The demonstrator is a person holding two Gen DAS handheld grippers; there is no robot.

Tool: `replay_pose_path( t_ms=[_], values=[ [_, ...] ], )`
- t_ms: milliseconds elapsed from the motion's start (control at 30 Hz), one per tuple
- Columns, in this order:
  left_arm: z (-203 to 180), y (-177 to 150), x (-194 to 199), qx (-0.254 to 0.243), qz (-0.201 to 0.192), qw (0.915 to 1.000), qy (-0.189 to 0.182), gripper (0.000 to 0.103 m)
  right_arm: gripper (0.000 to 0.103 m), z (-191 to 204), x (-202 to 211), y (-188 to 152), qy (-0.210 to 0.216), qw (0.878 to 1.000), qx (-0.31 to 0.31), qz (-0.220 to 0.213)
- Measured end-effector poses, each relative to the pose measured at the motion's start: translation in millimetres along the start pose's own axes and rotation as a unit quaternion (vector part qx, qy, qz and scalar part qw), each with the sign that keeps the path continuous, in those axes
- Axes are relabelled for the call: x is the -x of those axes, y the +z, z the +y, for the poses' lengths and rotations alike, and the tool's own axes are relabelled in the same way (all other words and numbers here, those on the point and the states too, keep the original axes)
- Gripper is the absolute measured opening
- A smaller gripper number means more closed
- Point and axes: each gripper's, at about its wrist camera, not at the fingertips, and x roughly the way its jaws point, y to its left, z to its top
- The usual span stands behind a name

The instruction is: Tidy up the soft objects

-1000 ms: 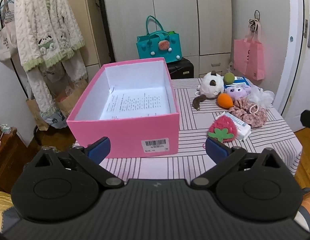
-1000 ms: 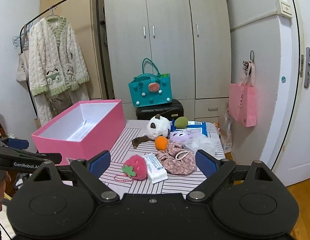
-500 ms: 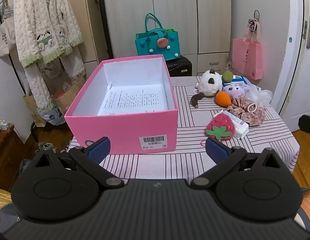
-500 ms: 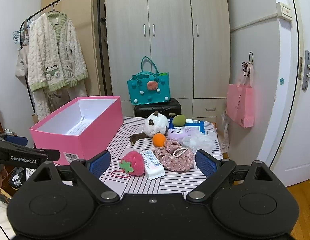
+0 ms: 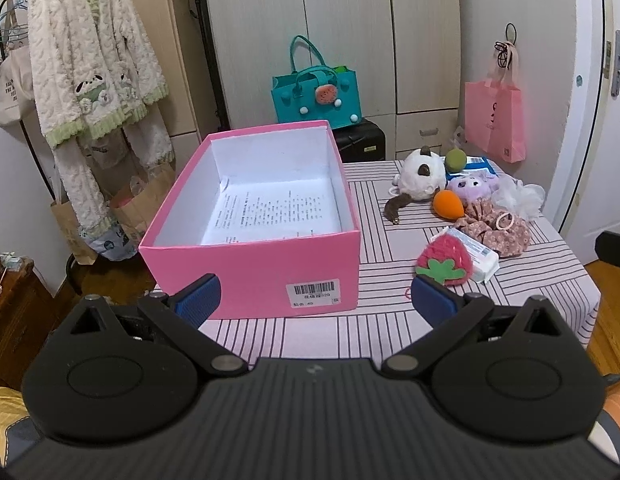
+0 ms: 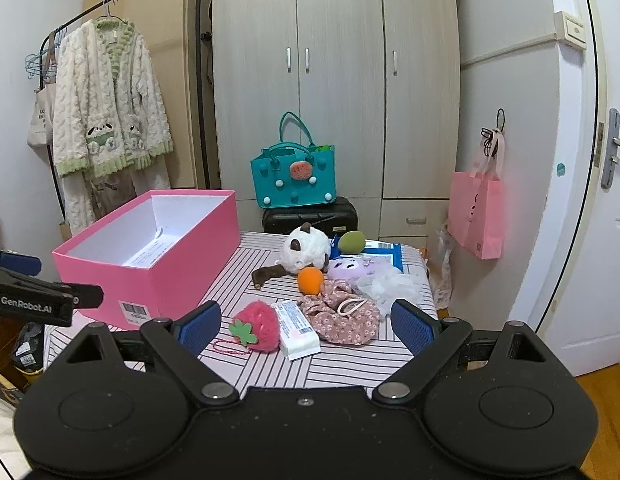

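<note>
Plainly, nothing has been sorted yet. I see the striped cloth-covered table (image 6: pixel 270 364) carrying everything, and on its left half sits the big open pink cardboard box (image 5: pixel 254 264), with only a printed paper sheet (image 5: pixel 270 212) on its floor; I judge it stands there as the bin for the soft things, its open top easy to reach from my side.

The soft things lie heaped together on the right half, well apart from the box: a white-and-brown plush animal (image 6: pixel 306 250) at the back, a flowered pink fabric pouch (image 6: pixel 346 318) nearer me, a filmy white mesh puff (image 6: pixel 386 284) beside it, a lilac plush face (image 6: pixel 350 270), a fuzzy red strawberry toy with a green felt leaf (image 6: pixel 258 326) at the front touching a flat white wrapped packet (image 6: pixel 296 328), then an orange foam egg (image 6: pixel 310 280) and an olive-green foam egg (image 6: pixel 352 242).

My left tongs (image 5: pixel 314 300) hang spread wide before the box's front wall, gripping nothing. My right tongs (image 6: pixel 306 326) are likewise spread and empty, framing the strawberry, probably the first pick.

Compared with a second ago, the right view has closed in on the pile, the strawberry now nearly between the pads; the left view has barely changed, and no object has moved.
</note>
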Motion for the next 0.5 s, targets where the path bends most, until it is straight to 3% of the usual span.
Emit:
replay_pose_path(
  t_ms=[500],
  values=[
    [0.1,-3.0,-2.1,-0.002,0.003,0.9999,-0.013,0.103,0.094,-16.7,-18.3,-9.6,0.0,1.0,-0.004,0.007]
  ],
)
